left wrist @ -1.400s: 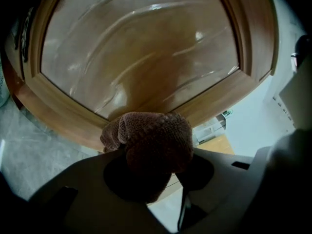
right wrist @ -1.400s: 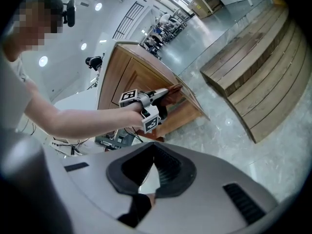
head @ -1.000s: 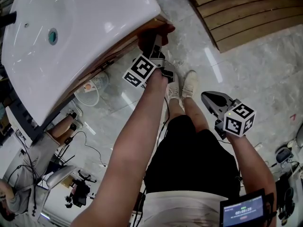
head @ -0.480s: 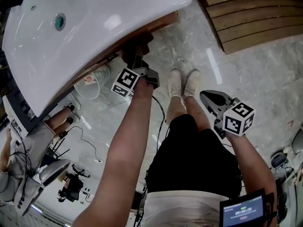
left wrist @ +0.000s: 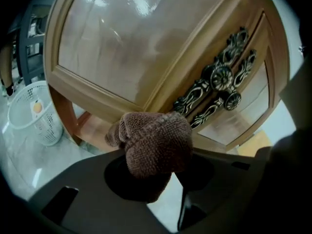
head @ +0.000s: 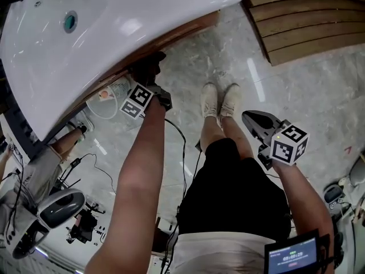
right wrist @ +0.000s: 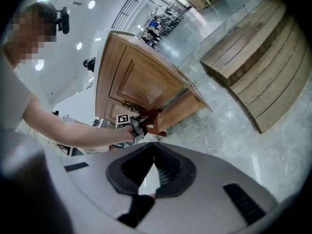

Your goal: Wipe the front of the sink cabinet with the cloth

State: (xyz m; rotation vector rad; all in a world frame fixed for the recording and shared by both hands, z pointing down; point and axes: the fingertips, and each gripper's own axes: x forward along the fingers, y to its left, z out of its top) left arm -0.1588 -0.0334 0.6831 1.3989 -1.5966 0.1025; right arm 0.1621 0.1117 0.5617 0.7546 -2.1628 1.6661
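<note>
In the head view, the left claw [head: 147,70] was reaching up under the rim of the glossy white ceramic sink [head: 142,16], its tip and a dark wad tucked against the brown wooden cabinet front [head: 191,28], while the right claw [head: 251,117] hung idle beside the person's thigh, well apart from the cabinet, above the pale marbled floor [head: 319,96]. A white mesh wastebasket [head: 107,106] stood on the floor near the cabinet's foot. In the left gripper view, the claw was clenched on the bunched brown knitted cloth [left wrist: 153,143], which bulged out past the tips and sat at the lower rail of a shiny panelled door [left wrist: 122,43], just left of the 2 ornate dark metal handles [left wrist: 219,89]; whether it actually pressed on the wood could not be told. In the right gripper view, that claw's tips met with nothing between them, and it looked across at the cabinet's side, where the outstretched arm held the other claw low on the front. Wiping seemed to be under way: the cloth was at the lower part of 1 door, and nothing showed which areas were already clean, so the handles, upper panels and second door probably remained.
</note>
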